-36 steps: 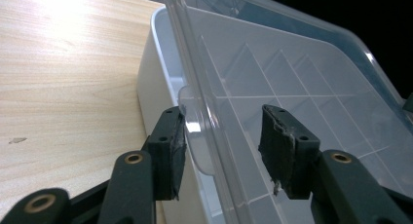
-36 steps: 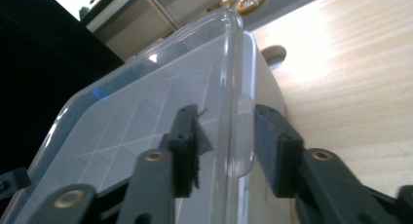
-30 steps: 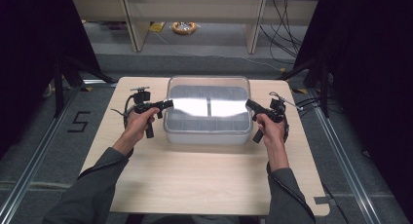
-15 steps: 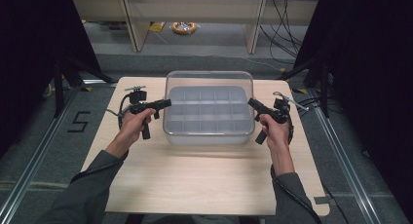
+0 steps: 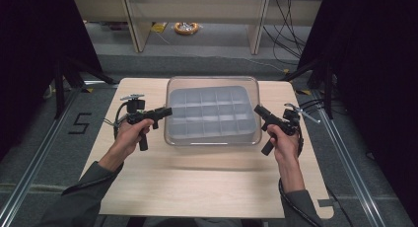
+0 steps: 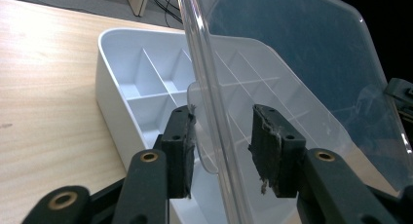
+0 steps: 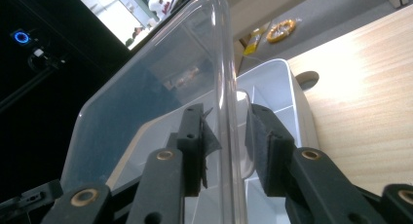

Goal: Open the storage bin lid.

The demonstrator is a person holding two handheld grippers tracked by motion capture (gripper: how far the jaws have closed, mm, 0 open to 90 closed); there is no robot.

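Clear lid [image 5: 213, 111] | between both grippers' fingers [image 6: 178, 151] | floor mark "5" [image 5: 80, 123]

The high view looks forward and down from above the person's side, far enough back to take in the whole counter [image 5: 197, 187], the floor past it and both forearms coming in from the bottom. The left gripper view sits close behind its own jaws, facing across the box [image 6: 136, 83] from its left end — the lid [image 6: 302, 63] edge runs right between the jaws. The right gripper view is just as near, looking from the opposite end along the same lid [image 7: 160, 87]. All three share the box and lid; the right gripper view also catches the floor beyond the counter.
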